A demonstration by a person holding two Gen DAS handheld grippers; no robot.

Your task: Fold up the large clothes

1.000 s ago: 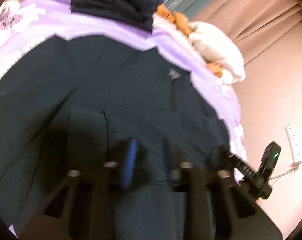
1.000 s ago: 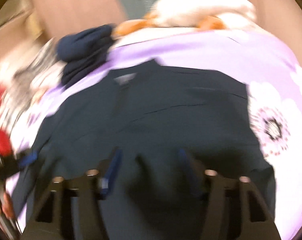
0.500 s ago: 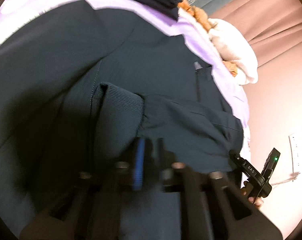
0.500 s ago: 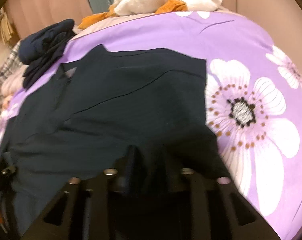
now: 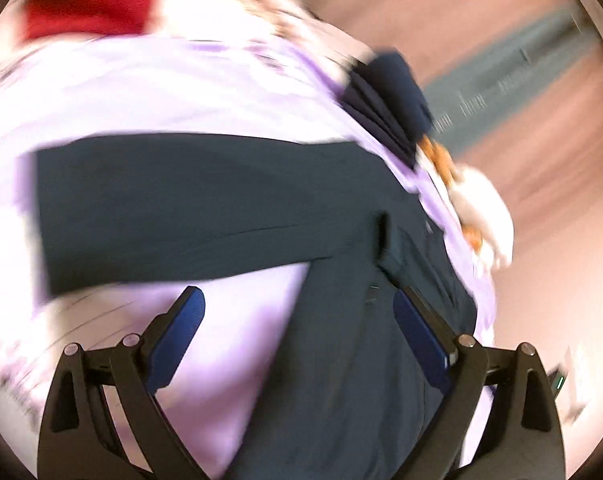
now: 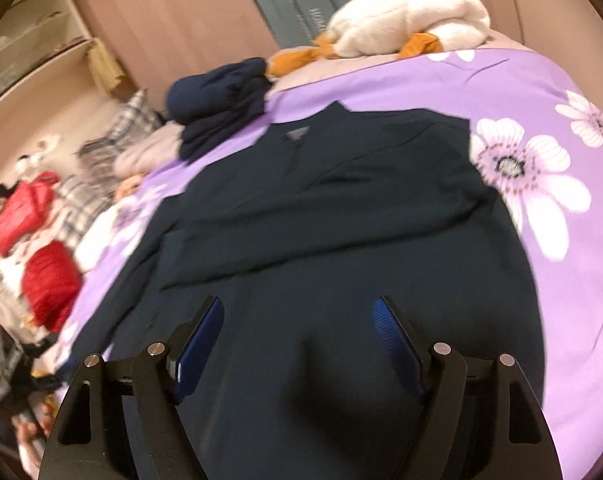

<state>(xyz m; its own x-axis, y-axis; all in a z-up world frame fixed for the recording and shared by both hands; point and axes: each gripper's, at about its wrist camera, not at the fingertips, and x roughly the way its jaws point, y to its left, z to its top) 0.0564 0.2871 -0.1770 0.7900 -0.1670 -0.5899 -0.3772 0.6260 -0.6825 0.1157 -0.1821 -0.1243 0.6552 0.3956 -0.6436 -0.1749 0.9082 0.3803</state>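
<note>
Lying flat on purple bedspread (image 6: 549,92), dark garment (image 6: 341,220) beneath both spread, empty fingers (image 5: 417,336) (image 6: 199,344).

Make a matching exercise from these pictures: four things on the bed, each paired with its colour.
Things:
1. jacket
2. bedspread
3. plush toy
4. bundle at the left edge

Colours:
A. red
B. white and orange
C. dark navy
D. purple with white flowers

Pairs: 1-C, 2-D, 3-B, 4-A
</note>
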